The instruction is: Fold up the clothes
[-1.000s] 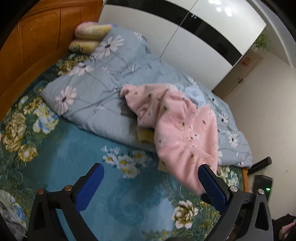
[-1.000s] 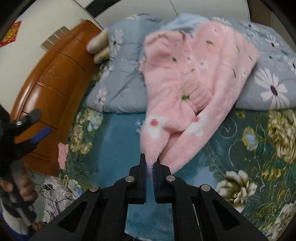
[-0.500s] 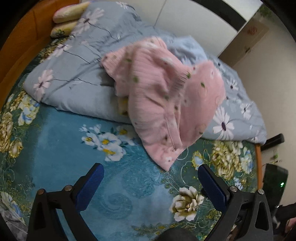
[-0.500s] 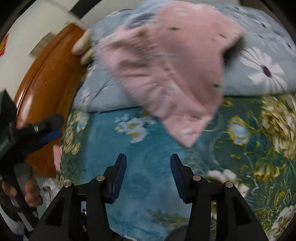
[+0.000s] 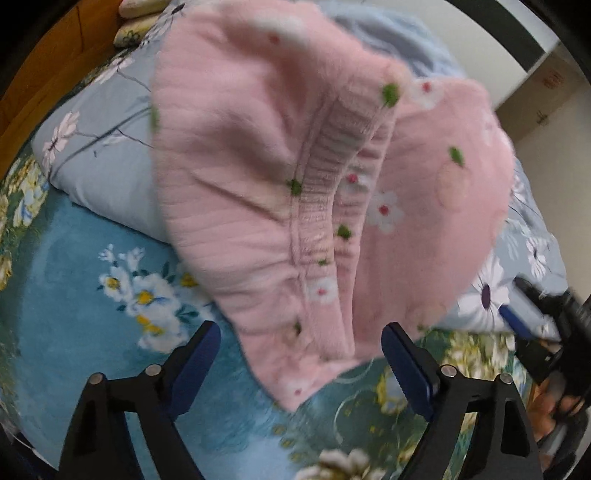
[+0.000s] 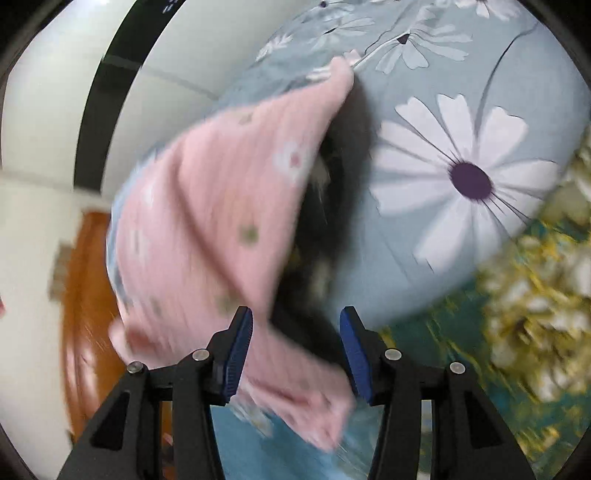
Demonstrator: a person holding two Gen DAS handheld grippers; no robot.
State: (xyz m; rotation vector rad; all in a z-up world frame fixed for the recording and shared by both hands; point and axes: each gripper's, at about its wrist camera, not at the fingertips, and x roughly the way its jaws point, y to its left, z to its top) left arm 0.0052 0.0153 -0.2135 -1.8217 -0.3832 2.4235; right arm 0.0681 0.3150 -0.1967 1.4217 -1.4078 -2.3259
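A fluffy pink garment point(image 5: 295, 177) with small flowers and green dots lies crumpled over the grey-blue duvet point(image 5: 92, 140), its lower corner hanging onto the teal bedspread point(image 5: 74, 295). My left gripper point(image 5: 301, 363) is open, close in front of that corner, nothing between its blue pads. In the right wrist view the same pink garment point(image 6: 214, 229) is blurred, and a flap of it lies between the spread fingers of my open right gripper point(image 6: 295, 347). The right gripper also shows at the far right of the left wrist view, as a black tool point(image 5: 546, 332).
The duvet point(image 6: 461, 166) with big white daisies is heaped along the far side of the bed. A wooden headboard point(image 5: 55, 85) and pillows point(image 5: 136, 18) stand at the far left. White wardrobe doors point(image 6: 55, 92) rise behind. A hand point(image 5: 554, 417) shows at the right edge.
The right gripper let go of the pink garment's edge and opened. Both grippers have moved in close to the garment, which now fills each view; the right view has swung sharply.
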